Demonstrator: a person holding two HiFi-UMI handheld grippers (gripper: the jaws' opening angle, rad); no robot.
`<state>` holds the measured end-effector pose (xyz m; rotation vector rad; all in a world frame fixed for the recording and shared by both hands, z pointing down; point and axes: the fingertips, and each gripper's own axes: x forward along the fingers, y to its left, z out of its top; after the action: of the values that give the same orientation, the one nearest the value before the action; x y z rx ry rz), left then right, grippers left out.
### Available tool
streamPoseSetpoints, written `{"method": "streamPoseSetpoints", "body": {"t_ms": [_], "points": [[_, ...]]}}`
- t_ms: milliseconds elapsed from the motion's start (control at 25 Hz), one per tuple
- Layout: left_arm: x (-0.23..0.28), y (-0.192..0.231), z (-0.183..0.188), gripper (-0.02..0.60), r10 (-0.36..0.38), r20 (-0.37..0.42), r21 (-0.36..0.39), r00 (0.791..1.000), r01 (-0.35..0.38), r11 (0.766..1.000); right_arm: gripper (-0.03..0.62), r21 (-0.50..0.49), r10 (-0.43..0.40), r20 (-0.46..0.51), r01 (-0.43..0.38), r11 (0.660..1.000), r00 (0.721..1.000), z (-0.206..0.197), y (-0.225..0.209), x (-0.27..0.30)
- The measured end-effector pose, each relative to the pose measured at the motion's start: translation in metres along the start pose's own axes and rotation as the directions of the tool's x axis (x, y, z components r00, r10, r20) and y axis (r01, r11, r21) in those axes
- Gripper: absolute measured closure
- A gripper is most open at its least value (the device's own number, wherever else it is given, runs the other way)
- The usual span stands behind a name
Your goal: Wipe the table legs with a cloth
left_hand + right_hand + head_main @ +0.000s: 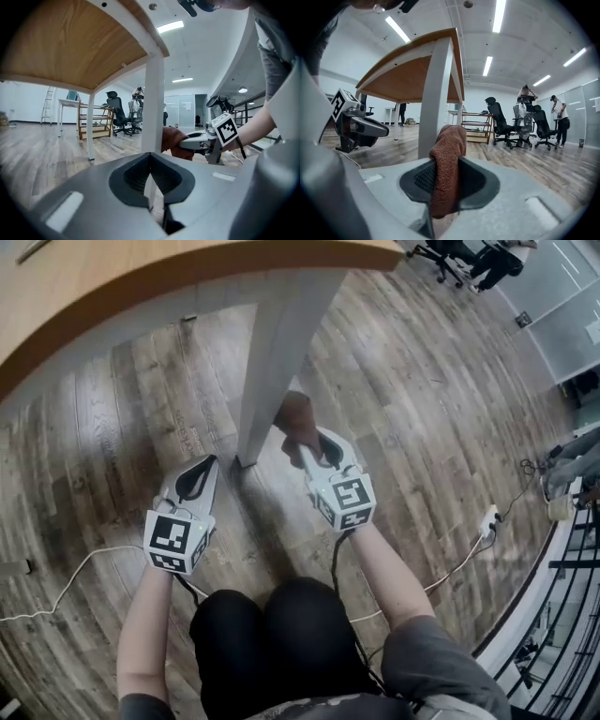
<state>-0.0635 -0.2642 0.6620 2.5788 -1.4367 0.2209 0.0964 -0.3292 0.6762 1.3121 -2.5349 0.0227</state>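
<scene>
A white table leg (275, 357) runs down from the wooden tabletop (141, 282) to the floor. My right gripper (314, 448) is shut on a brown cloth (298, 422), which presses against the leg's right side near its foot. In the right gripper view the cloth (446, 164) stands folded between the jaws with the leg (436, 93) just behind it. My left gripper (195, 476) is shut with nothing in it, low on the floor left of the leg's foot. The left gripper view shows the leg (153, 108) and the cloth (174, 142) beyond it.
A wood plank floor (112, 427) lies all round. A white cable (66, 582) and a power strip (487, 519) lie on it. Office chairs (501, 124), a shelf (476, 124) and standing people (560, 117) are far off. My knees (272, 634) are close behind the grippers.
</scene>
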Motion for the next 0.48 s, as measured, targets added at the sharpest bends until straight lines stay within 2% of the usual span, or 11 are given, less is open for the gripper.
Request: {"method": "streamPoseSetpoints", "body": {"t_ms": [80, 240, 440, 480], "points": [[-0.008, -0.015, 0.028, 0.563, 0.000, 0.009, -0.009, 1.000, 0.000, 1.000, 0.503, 0.037, -0.007, -0.007, 0.007, 0.999, 1.000, 0.022, 0.002, -0.021], [-0.030, -0.048, 0.086, 0.563, 0.011, 0.057, 0.074, 0.998, -0.015, 0.997, 0.503, 0.117, -0.014, -0.029, 0.018, 0.993, 0.999, 0.069, 0.007, -0.059], [-0.059, -0.072, 0.139, 0.563, 0.055, 0.015, -0.010, 0.998, -0.055, 0.998, 0.503, 0.194, -0.004, -0.070, 0.017, 0.981, 0.998, 0.129, 0.006, -0.087], [-0.065, -0.076, 0.148, 0.563, 0.058, -0.001, -0.019, 0.998, -0.058, 0.998, 0.503, 0.180, -0.004, -0.078, 0.018, 0.984, 0.997, 0.144, 0.006, -0.094]]}}
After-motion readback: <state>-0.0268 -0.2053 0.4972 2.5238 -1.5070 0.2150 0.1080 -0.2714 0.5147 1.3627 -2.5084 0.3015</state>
